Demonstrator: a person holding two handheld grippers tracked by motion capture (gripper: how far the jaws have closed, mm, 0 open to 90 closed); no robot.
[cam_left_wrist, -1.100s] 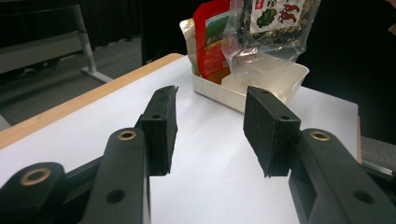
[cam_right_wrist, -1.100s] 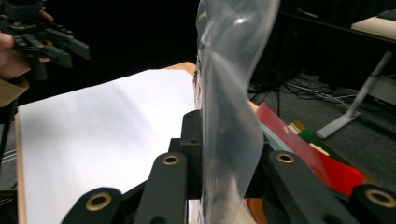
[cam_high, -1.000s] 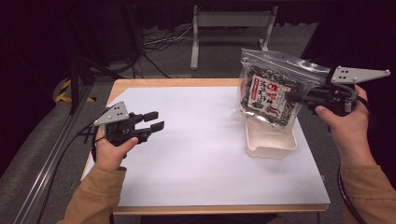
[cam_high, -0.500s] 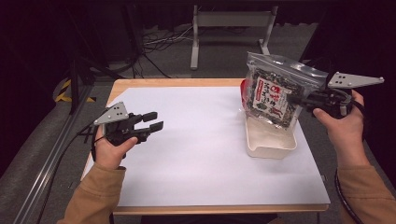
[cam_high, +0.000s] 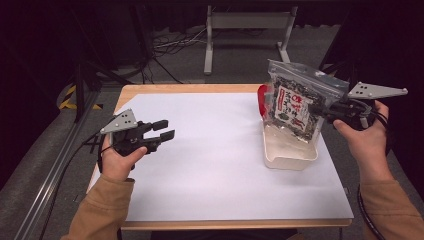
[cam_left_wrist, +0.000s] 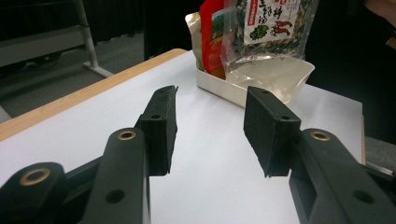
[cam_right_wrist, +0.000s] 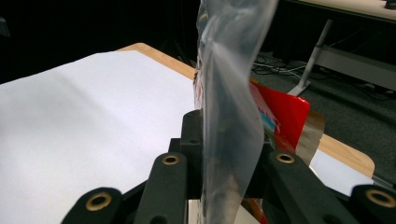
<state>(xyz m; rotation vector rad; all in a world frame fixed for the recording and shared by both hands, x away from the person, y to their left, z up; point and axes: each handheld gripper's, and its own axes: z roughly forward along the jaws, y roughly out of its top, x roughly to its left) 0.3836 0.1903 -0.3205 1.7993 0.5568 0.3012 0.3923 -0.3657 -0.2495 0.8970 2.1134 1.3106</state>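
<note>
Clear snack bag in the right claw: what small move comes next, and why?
Probably lift it a little higher and carry it toward the open table. The right claw is clamped on the clear snack bag, whose lower edge hangs over the white tray, close beside a red packet standing in it. The left claw waits open and empty over the white sheet.

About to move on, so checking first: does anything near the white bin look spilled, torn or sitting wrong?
Nothing looks spilled or torn. The clear snack bag hangs tilted in the right tool, its bottom over the white bin. A red packet stands upright at the bin's far end. The left tool is open, holding nothing.
</note>
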